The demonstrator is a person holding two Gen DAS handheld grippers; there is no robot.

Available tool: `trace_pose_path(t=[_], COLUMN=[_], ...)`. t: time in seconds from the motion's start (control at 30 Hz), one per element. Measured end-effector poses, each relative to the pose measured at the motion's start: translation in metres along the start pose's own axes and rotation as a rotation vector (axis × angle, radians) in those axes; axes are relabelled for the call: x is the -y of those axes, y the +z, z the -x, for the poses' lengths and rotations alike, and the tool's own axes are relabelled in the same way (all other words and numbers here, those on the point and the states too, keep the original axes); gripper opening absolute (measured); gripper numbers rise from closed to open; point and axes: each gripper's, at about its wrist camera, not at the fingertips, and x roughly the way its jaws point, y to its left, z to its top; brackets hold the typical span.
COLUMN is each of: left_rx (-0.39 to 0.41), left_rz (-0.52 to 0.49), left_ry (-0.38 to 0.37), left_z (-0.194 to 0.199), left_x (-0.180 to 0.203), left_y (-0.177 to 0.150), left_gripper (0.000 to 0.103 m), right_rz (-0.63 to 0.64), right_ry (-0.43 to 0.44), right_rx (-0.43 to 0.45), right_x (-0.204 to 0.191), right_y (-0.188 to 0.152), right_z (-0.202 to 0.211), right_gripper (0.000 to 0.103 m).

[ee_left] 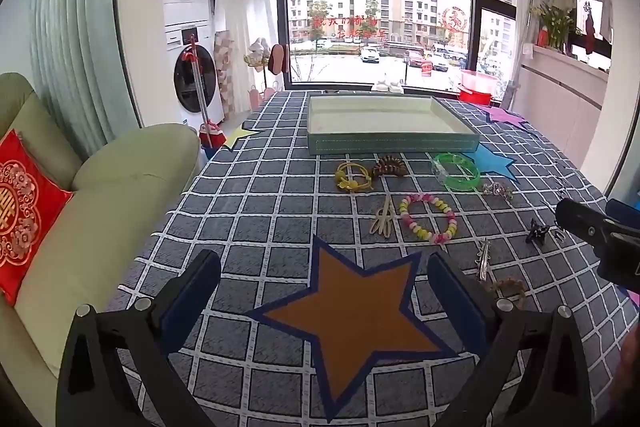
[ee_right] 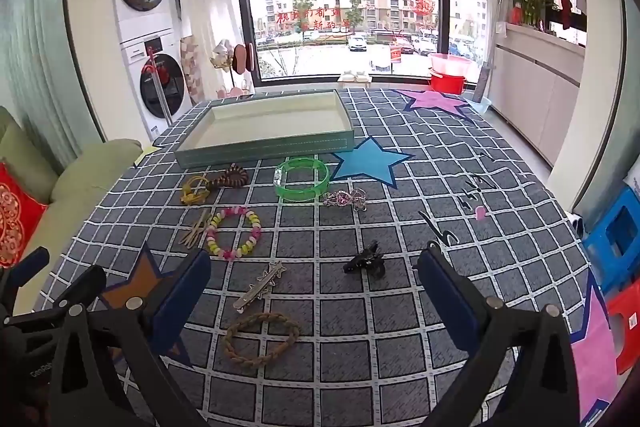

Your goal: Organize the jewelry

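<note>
Both grippers, left [ee_left: 320,291] and right [ee_right: 312,283], gape empty; thin silver clip [ee_right: 260,286] probably slips from wide pads.

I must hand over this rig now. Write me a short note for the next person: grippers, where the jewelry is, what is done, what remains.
Left gripper: open, empty, over the orange star.
Right gripper: open, empty, over the silver hair clip and braided band.
Tray: empty, at the far side of the table.
On the cloth: green bangle, bead bracelet, black claw clip, pink brooch, yellow ties, brown scrunchie.
Done: nothing. Left: move every piece into the tray.
</note>
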Motion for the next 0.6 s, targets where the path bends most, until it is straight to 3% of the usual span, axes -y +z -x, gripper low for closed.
trace_pose_path(t=[0.6], left_rx=[0.018], left_rz=[-0.004], left_ry=[-0.003], left_z=[0.0026], left_x=[0.0026], left_y=[0.0026], left_gripper=[0.103], right_rz=[0.002], right_ry=[0.012], right_rx=[0.005], right_x=[-0.0022], right_y=[0.0001], right_z=[0.0013], right_gripper=[0.103])
